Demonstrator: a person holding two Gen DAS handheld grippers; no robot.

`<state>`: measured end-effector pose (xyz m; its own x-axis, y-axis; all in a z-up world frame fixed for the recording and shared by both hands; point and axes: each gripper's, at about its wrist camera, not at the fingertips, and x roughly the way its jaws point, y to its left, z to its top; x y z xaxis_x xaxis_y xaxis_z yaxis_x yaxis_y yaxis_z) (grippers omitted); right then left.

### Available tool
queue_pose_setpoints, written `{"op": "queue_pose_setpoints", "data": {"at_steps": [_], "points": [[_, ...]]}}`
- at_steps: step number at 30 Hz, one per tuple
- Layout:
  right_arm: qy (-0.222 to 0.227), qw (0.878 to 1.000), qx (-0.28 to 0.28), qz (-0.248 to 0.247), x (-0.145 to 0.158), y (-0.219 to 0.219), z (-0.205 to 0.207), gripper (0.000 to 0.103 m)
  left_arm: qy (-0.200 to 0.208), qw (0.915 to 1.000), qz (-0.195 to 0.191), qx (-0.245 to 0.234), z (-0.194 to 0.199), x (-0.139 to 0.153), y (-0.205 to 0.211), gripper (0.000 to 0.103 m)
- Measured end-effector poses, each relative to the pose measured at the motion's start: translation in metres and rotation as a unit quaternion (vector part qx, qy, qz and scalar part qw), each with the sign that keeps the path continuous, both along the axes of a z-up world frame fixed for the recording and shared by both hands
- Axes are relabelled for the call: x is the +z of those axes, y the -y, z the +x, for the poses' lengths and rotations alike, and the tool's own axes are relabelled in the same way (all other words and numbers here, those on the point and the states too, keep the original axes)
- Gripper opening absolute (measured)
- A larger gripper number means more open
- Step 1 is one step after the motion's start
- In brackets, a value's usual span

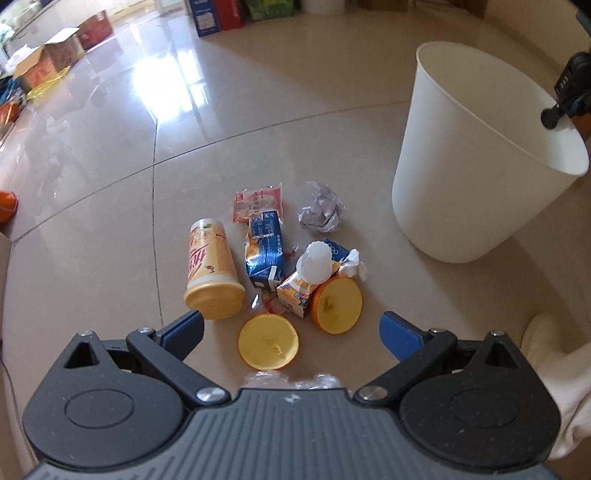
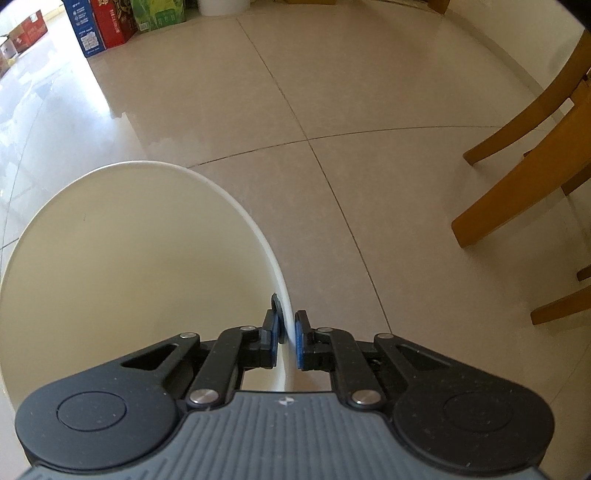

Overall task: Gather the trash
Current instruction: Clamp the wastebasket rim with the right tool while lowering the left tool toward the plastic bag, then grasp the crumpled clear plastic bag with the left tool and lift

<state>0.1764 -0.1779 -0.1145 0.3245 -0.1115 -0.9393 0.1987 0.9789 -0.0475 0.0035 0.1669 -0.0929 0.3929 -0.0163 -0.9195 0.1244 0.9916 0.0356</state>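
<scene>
A pile of trash lies on the tiled floor in the left wrist view: a tan cup [image 1: 212,271] on its side, a blue carton [image 1: 265,247], a red wrapper [image 1: 257,201], a crumpled paper ball [image 1: 320,212], a small white cup [image 1: 314,263], a squashed drink box [image 1: 295,293] and two orange halves [image 1: 268,341] [image 1: 337,304]. My left gripper [image 1: 291,330] hangs open just above the nearer orange half. The white bin [image 1: 476,177] stands tilted at the right. My right gripper [image 2: 286,338] is shut on the bin's rim [image 2: 255,225]; the bin's inside looks bare.
Cardboard boxes [image 1: 55,55] line the far left of the floor, and coloured cartons [image 2: 107,26] stand at the back. Wooden chair legs [image 2: 524,177] rise at the right of the right wrist view. A person's pale sleeve [image 1: 554,369] shows at the right edge, and clear plastic [image 1: 291,380] lies under the left gripper.
</scene>
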Motion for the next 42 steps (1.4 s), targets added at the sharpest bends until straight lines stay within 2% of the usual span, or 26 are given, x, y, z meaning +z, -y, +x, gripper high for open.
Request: {"op": "queue_pose_setpoints", "data": {"at_steps": [6, 9, 12, 15, 18, 22, 28, 31, 33, 35, 37, 39, 40, 42], "points": [[0.009, 0.999, 0.028, -0.019, 0.003, -0.007, 0.004, 0.012, -0.034, 0.9994, 0.010, -0.003, -0.012, -0.022, 0.005, 0.101], [0.017, 0.999, 0.042, -0.017, 0.002, -0.005, 0.012, 0.013, -0.047, 0.9989, -0.003, -0.005, -0.022, -0.029, 0.008, 0.101], [0.016, 0.999, 0.051, 0.003, 0.003, 0.002, 0.019, 0.013, -0.033, 0.9991, -0.017, -0.020, -0.029, -0.027, 0.013, 0.101], [0.011, 0.998, 0.037, 0.041, 0.005, 0.013, 0.021, 0.013, -0.016, 0.9991, -0.021, -0.032, -0.029, -0.025, 0.018, 0.101], [0.010, 0.998, 0.026, 0.063, 0.008, 0.019, 0.022, 0.013, -0.012, 0.9990, -0.038, -0.023, -0.028, -0.027, 0.016, 0.101], [0.019, 0.998, 0.039, 0.045, 0.012, 0.010, 0.022, 0.017, -0.022, 0.9985, -0.048, -0.011, -0.030, -0.038, 0.010, 0.101], [0.001, 0.998, 0.062, 0.003, 0.002, -0.012, 0.024, 0.020, -0.039, 0.9980, -0.049, 0.012, -0.035, -0.058, 0.003, 0.101], [-0.004, 0.998, 0.064, -0.011, 0.004, -0.019, 0.025, 0.020, -0.055, 0.9972, -0.028, 0.042, -0.038, -0.078, -0.003, 0.101], [-0.007, 0.998, 0.067, -0.020, 0.004, -0.021, 0.024, 0.020, -0.076, 0.9929, -0.026, 0.088, -0.044, -0.098, -0.010, 0.099], [-0.008, 0.998, 0.061, -0.020, 0.005, -0.023, 0.025, 0.020, -0.099, 0.9839, -0.035, 0.145, -0.052, -0.116, -0.016, 0.096], [-0.009, 0.998, 0.056, -0.017, 0.007, -0.022, 0.027, 0.020, -0.116, 0.9709, -0.048, 0.204, -0.060, -0.131, -0.019, 0.095], [-0.008, 0.999, 0.051, -0.016, 0.008, -0.023, 0.027, 0.020, -0.131, 0.9533, -0.072, 0.262, -0.067, -0.143, -0.022, 0.094], [-0.008, 0.998, 0.052, -0.018, 0.009, -0.023, 0.026, 0.020, -0.135, 0.9444, -0.091, 0.286, -0.070, -0.146, -0.023, 0.094], [-0.006, 0.998, 0.058, -0.025, 0.006, -0.021, 0.024, 0.020, -0.137, 0.9329, -0.117, 0.312, -0.069, -0.150, -0.024, 0.092]]}}
